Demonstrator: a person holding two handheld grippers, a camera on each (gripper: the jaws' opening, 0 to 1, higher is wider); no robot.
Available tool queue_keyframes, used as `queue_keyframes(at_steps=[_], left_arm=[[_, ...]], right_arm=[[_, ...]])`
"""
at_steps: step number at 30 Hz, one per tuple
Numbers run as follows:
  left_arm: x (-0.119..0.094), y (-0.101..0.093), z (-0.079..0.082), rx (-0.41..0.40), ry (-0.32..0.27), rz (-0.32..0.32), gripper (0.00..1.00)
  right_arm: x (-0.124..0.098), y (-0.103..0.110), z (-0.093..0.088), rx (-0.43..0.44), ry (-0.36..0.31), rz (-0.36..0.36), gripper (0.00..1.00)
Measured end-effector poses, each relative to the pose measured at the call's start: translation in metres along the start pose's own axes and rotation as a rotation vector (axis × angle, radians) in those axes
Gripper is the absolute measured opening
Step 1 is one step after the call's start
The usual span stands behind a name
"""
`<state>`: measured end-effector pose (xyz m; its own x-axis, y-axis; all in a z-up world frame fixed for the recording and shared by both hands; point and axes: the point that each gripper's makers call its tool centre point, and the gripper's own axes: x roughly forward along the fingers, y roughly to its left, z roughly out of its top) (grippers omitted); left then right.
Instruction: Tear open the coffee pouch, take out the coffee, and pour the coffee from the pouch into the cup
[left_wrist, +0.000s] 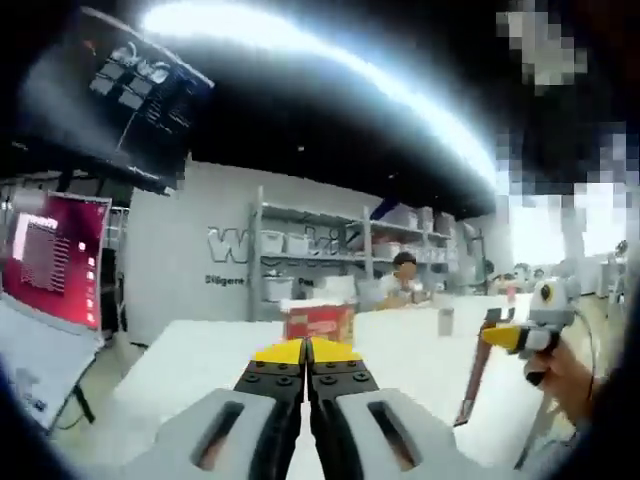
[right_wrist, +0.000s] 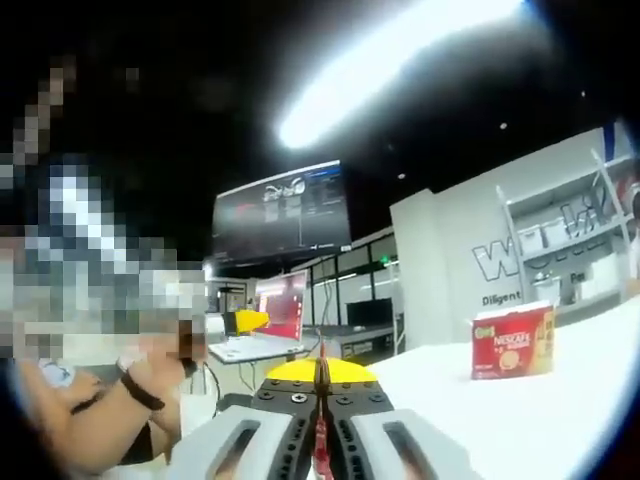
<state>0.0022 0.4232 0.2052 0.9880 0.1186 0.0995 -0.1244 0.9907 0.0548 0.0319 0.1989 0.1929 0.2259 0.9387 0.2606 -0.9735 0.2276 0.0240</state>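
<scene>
Holding a long, thin dark-red coffee pouch (left_wrist: 474, 375) in the right gripper (left_wrist: 497, 335), you have it hanging down over the white table (left_wrist: 420, 350) at about 4 o'clock in the left gripper view; in the right gripper view a red sliver of the same pouch shows pinched between the closed yellow-tipped jaws at 6 o'clock. Judged from this, the tear-open step is in hand and not yet done: the pouch looks whole, though its top edge is too small to read. Your left gripper (left_wrist: 306, 352) has its jaws pressed together with nothing visible between them, aimed at the red coffee box (left_wrist: 320, 322) standing on the table at 12 o'clock from the tips. The same box (right_wrist: 513, 342) sits at 3 o'clock in the right gripper view. A small pale cup-like object (left_wrist: 446, 320) stands further along the table at about 2 o'clock from the box; whether it is the target cup cannot be told. The next move calls for opening the left gripper, bringing it to the free end of the pouch, clamping there, and pulling the two grippers apart.
</scene>
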Motion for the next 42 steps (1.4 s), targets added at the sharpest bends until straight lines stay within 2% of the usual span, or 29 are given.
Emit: queue_keyframes(at_steps=[2,5,8,11,16,21,31,38,42], left_arm=[[-0.001,0.019,-0.010,0.016,0.027,0.054,0.02],[-0.006,0.037,-0.019,0.001,0.053,0.083,0.02],[-0.009,0.055,-0.031,0.029,0.102,0.140,0.03],[-0.012,0.064,-0.037,0.025,0.121,0.157,0.03],[-0.015,0.070,-0.037,0.020,0.121,0.169,0.03],[-0.013,0.068,-0.041,0.019,0.134,0.162,0.03],[-0.003,0.044,-0.038,0.042,0.145,0.109,0.03],[0.006,0.031,-0.042,0.056,0.174,0.092,0.03],[-0.003,0.020,-0.041,0.063,0.191,0.089,0.03]], right_arm=[[0.000,0.001,-0.001,0.000,0.002,0.002,0.01],[0.001,0.001,-0.002,0.004,0.004,0.006,0.01],[0.002,0.001,-0.003,0.006,0.005,0.009,0.01],[0.003,0.002,-0.004,0.004,0.009,0.014,0.01],[0.003,0.001,-0.005,0.004,0.011,0.014,0.01],[0.004,0.001,-0.006,0.003,0.011,0.016,0.01],[0.005,0.002,-0.001,0.001,0.013,0.035,0.01],[0.002,-0.007,0.000,0.019,0.007,0.041,0.01],[-0.002,-0.005,0.002,0.037,0.001,0.051,0.01]])
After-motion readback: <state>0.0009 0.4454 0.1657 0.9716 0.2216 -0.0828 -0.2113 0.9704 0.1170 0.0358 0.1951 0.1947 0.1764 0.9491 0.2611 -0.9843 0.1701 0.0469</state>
